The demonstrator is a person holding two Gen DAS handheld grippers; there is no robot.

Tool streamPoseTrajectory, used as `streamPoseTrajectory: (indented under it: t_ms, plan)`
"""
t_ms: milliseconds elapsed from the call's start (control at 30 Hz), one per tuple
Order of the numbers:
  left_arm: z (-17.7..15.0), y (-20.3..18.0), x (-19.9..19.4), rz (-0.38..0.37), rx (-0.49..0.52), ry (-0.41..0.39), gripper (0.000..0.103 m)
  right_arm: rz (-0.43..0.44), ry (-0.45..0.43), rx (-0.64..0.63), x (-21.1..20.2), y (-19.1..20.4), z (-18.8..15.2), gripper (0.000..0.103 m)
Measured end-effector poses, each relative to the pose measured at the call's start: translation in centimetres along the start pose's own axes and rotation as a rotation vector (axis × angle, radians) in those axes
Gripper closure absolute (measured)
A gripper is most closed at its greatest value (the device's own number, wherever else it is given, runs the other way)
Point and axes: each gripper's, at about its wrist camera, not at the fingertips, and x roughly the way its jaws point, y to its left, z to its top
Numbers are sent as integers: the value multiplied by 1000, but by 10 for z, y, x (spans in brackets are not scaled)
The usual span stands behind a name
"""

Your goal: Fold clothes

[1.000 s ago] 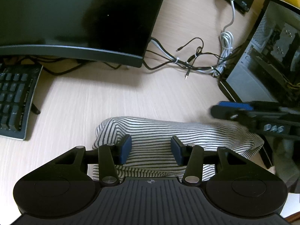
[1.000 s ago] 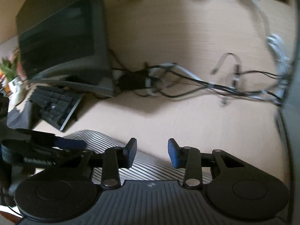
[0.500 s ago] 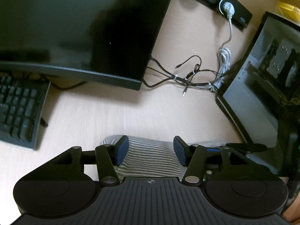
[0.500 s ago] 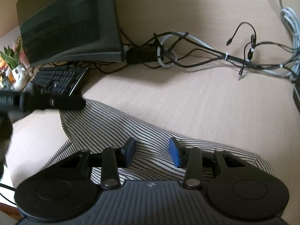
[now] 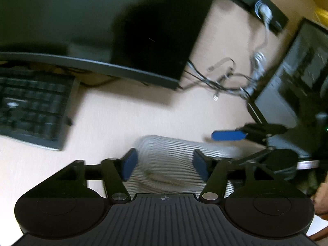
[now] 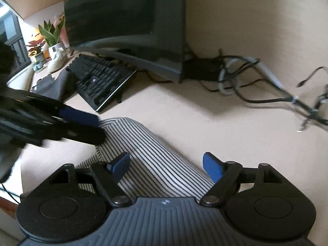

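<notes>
The right gripper point(image 6: 166, 167) hung over the folded striped garment point(image 6: 151, 155) on the desk point(image 6: 205, 127); its jaws had just been opening and stood wide, pads clear of the cloth. At nine o'clock the left gripper point(image 6: 90, 126) reached to the garment's far end. The keyboard point(image 6: 98, 80) lay at eleven o'clock, the monitor point(image 6: 127, 20) at twelve, the cables point(image 6: 256, 86) at two.
</notes>
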Motion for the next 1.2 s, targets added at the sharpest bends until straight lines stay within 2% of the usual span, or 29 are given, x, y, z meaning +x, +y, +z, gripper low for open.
streamPoseTrajectory:
  t_ms: [67, 133, 167, 200, 233, 300, 367, 433, 500, 633, 700, 800, 867, 900, 967, 1033, 1067, 1100, 1200]
  plan:
    - [-3, 15, -12, 28, -60, -12, 28, 57, 68, 13, 20, -4, 3, 24]
    - [-6, 31, -21, 40, -140, -18, 28, 107, 106, 96, 34, -15, -1, 22]
    - [-9, 38, -25, 37, -178, -21, 27, 137, 110, 135, 34, -19, -1, 28]
    - [-11, 44, -28, 34, -211, -24, 27, 150, 105, 149, 32, -19, -1, 38]
    - [-12, 48, -31, 30, -238, -26, 27, 146, 95, 131, 28, -13, 0, 45]
    - [-13, 51, -32, 7, -268, -29, 26, 103, 69, 57, 14, 7, 4, 63]
    - [-13, 51, -31, -26, -284, -30, 25, 61, 24, -43, -3, 32, 1, 71]
    - [-12, 42, -27, -70, -272, -20, 23, 8, -9, -145, -17, 58, -7, 74]
    - [-14, 31, -21, -89, -240, 14, 23, -53, -29, -243, -26, 84, -19, 73]
    - [-24, 17, -4, -72, -170, 113, 32, -60, -14, -178, -25, 108, -45, 67]
    - [-31, 16, 4, -43, -139, 158, 31, -46, -24, -143, -32, 113, -51, 62]
    - [-36, 17, 7, -35, -107, 174, 31, -45, -38, -56, -51, 105, -51, 62]
    - [-38, 13, 6, -26, -63, 169, 30, -127, -89, 27, -73, 91, -50, 60]
    - [-39, 11, 6, -20, -37, 165, 30, -172, -115, 68, -85, 84, -49, 53]
    - [-41, 7, 7, -14, -1, 165, 28, -348, -165, 135, -102, 65, -51, 43]
    - [-42, 7, 10, -18, 4, 173, 27, -470, -141, 210, -106, 44, -57, 43]
    - [-42, 9, 12, -22, 1, 178, 25, -489, -111, 262, -104, 33, -63, 41]
    - [-42, 10, 13, -26, 0, 183, 24, -506, -82, 314, -102, 23, -69, 35]
    - [-40, 12, 13, -27, 7, 192, 22, -442, -17, 496, -93, 1, -94, 22]
